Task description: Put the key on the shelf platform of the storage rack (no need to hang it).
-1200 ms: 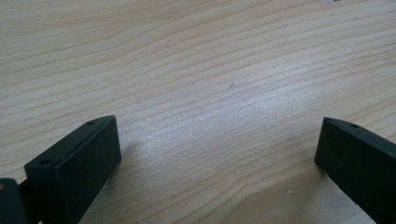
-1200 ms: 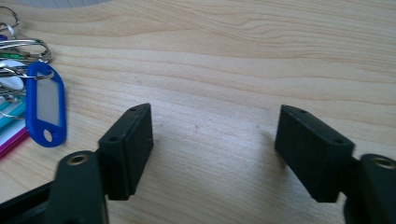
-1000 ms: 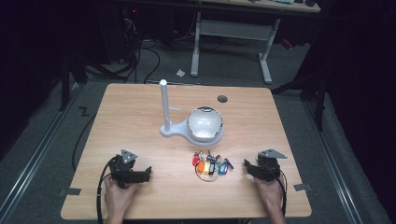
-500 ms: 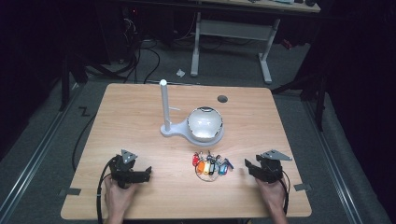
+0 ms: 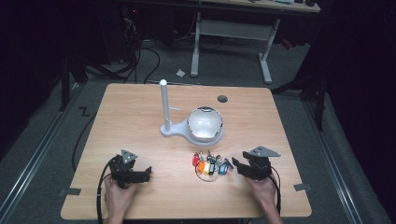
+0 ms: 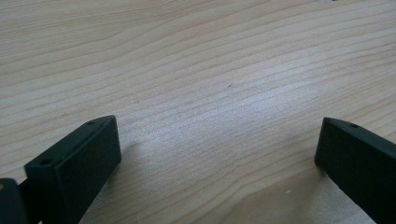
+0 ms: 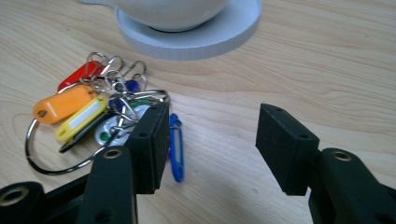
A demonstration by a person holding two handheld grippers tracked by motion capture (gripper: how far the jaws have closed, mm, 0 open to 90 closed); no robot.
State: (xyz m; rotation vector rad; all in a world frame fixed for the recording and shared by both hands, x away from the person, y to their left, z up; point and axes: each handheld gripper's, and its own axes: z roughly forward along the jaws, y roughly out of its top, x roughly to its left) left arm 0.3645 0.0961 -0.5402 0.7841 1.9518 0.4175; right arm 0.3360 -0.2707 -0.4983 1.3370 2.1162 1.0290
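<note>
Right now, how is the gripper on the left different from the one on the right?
The left gripper has only bare table between its wide-spread jaws; the right gripper sits close beside the bunch of colourful key tags, with the blue tag next to one jaw. In their own views, the left gripper's jaws are spread wider than the right's. Both are black, open, held low over the table, and gripping nothing.

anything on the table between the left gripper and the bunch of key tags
No. In the high view, the stretch from the left gripper to the key tags is bare wood of the table.
</note>
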